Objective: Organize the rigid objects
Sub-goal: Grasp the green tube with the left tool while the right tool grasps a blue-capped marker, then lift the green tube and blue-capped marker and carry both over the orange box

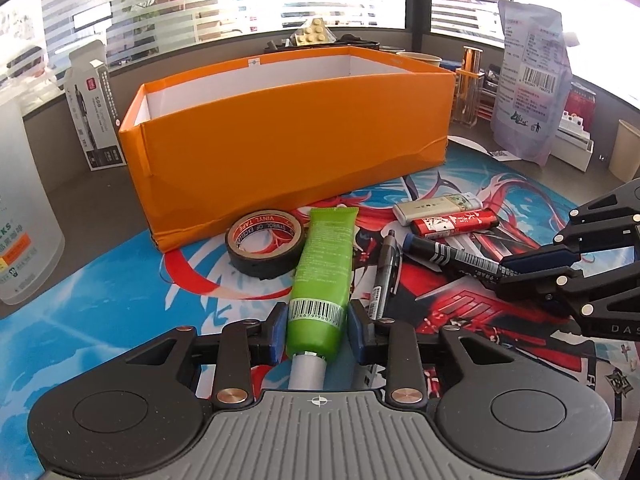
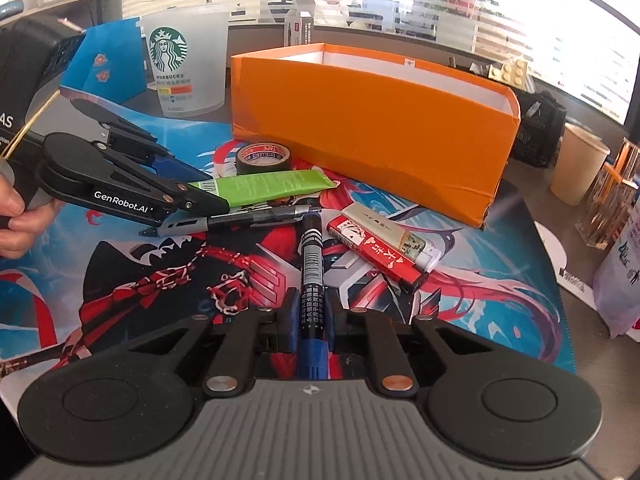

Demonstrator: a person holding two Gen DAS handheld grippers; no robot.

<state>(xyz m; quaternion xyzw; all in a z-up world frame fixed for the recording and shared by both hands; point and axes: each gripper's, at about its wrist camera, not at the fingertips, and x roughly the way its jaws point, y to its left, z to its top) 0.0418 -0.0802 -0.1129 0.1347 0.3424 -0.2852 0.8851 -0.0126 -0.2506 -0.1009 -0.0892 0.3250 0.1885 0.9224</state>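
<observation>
While the orange box (image 1: 288, 136) stands open at the back of the printed mat (image 1: 120, 280), we see the left gripper (image 1: 318, 322) with its jaws pinching the green tube (image 1: 324, 256) near its capped end; the tube lies flat on the mat, its crimped end pointing toward the box. Just beside it rests a roll of black vinyl tape (image 1: 262, 246), touching the tube's side. On the other side lies a grey pen (image 1: 386, 276). The right gripper (image 2: 312, 320) has its jaws pressed tight on the blue-capped black marker (image 2: 311, 264), which lies on the mat. Near the marker's far tip we find two lighters (image 2: 384, 246) side by side, one red and one cream. A frosted Starbucks cup (image 2: 182, 64) stands left of the box in the right wrist view.
</observation>
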